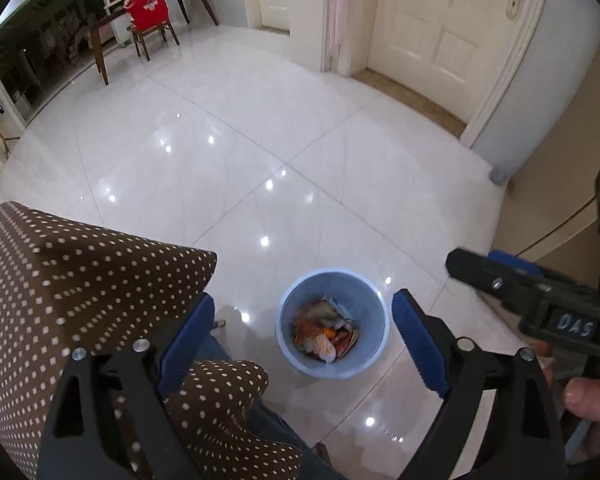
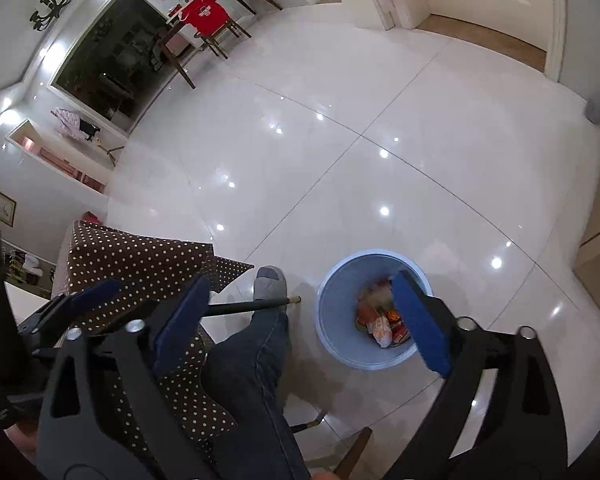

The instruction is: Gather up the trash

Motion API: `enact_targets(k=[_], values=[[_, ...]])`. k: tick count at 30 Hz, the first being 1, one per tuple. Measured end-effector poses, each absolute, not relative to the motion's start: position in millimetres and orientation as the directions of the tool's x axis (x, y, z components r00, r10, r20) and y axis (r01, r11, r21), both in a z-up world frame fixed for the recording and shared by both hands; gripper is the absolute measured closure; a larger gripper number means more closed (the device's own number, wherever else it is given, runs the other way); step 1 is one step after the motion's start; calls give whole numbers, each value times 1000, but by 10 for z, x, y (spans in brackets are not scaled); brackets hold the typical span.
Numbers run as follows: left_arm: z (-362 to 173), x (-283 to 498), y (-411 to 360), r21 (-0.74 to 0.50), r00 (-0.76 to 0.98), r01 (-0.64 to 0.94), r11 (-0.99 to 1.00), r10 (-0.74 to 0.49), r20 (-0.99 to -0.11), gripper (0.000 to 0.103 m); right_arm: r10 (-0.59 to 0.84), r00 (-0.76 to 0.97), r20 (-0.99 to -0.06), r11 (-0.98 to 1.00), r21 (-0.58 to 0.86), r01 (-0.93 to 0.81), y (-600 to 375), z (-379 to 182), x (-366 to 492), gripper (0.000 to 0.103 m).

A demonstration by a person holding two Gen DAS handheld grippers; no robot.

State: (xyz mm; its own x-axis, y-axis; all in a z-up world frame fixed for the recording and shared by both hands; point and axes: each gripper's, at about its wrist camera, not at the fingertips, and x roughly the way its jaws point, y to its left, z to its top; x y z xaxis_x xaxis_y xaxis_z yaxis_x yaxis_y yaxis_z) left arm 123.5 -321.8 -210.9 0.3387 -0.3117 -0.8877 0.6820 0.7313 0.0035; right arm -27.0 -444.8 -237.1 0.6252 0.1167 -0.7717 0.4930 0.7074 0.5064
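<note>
The left gripper (image 1: 302, 338), a black frame with blue ribbed pads, is held with its jaws spread wide and nothing is gripped between them. The round pale-blue plastic waste bin (image 1: 370, 304) is seen between the two pads, below on the floor and well apart from them. Crumpled orange, red and white wrappers (image 1: 324, 334) are seen lying at the bottom of the bin.

The right gripper (image 2: 300, 322), of the same black and blue build, is likewise held fully spread, and nothing is clamped. In the right wrist view the bin is partly overlapped by the right-hand pad (image 2: 420, 324), with the wrappers visible just beside that pad.

The bin is set upright on the glossy white tiled floor (image 1: 260, 140). A table draped in a brown cloth with white polka dots (image 1: 80, 280) is found left of the bin. A leg in blue jeans with a grey sock (image 2: 270, 286) is seen between cloth and bin.
</note>
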Motion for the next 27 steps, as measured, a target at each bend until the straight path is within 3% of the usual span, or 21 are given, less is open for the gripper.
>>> enact_targets(k=[7, 16, 20, 27], values=[[-1650, 1004, -2939, -22, 404, 682, 731, -401, -822, 10, 53, 623, -781, 725, 459, 513, -4292, -2182, -314, 6], [-1035, 682, -2301, -64, 487, 684, 727, -519, -703, 8, -8, 693, -721, 773, 435, 461, -3915, -1459, -361, 6], [-787, 552, -1902, 25, 604, 628, 778, -467, -646, 8, -19, 719, -694, 824, 397, 405, -3598, -1015, -323, 6], [-159, 396, -991, 99, 817, 385, 918, -289, -499, 5, -31, 799, -601, 926, 283, 248, -2762, -137, -285, 6]])
